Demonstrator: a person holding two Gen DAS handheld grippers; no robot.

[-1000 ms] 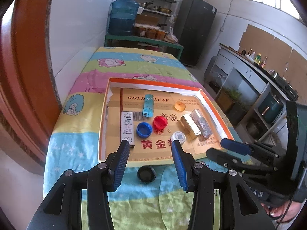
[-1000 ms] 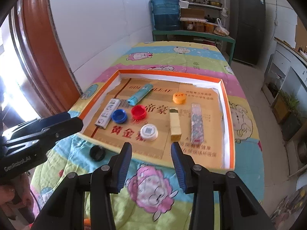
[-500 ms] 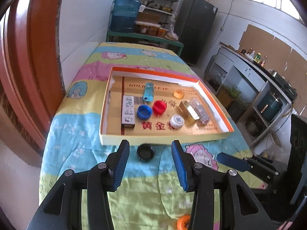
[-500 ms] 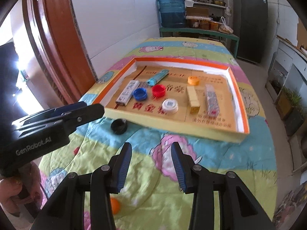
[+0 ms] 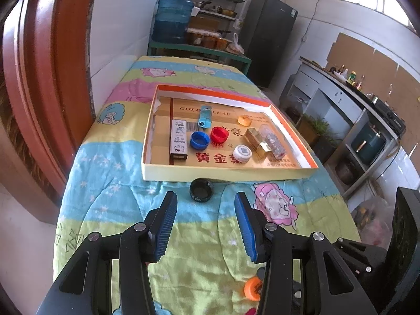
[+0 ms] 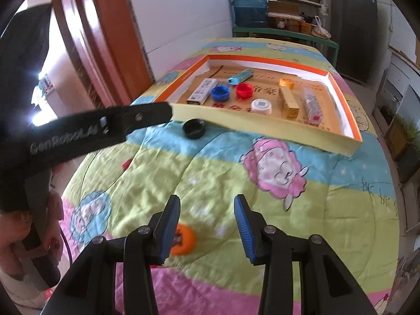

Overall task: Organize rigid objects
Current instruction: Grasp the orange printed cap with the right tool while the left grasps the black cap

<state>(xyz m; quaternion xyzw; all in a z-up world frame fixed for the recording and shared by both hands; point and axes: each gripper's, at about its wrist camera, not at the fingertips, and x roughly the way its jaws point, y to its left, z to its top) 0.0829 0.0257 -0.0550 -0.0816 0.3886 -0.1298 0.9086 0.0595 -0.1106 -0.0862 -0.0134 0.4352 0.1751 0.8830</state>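
Note:
A shallow orange-rimmed box (image 5: 225, 174) (image 6: 262, 128) lies on the quilt and holds several caps, lighters and small boxes. A black cap (image 5: 201, 189) (image 6: 194, 128) sits on the quilt just outside the box's near wall. My left gripper (image 5: 206, 225) is open and empty, a little short of that cap. An orange cap (image 6: 182, 241) (image 5: 252, 288) lies nearer the bed's front end. My right gripper (image 6: 207, 227) is open and empty, with the orange cap just behind its left finger. In the right wrist view the left gripper's fingers (image 6: 147, 114) reach in from the left.
A cartoon-print quilt (image 6: 236, 183) covers the bed. A red wooden door frame (image 5: 52, 78) and a white wall run along the left. A small red piece (image 6: 126, 163) lies on the quilt. A person's hand (image 6: 50, 239) holds the left gripper's handle.
Both grippers have pulled back from the box toward the bed's near end. The black cap now lies ahead of the left gripper, and the orange cap has come into view by the right gripper.

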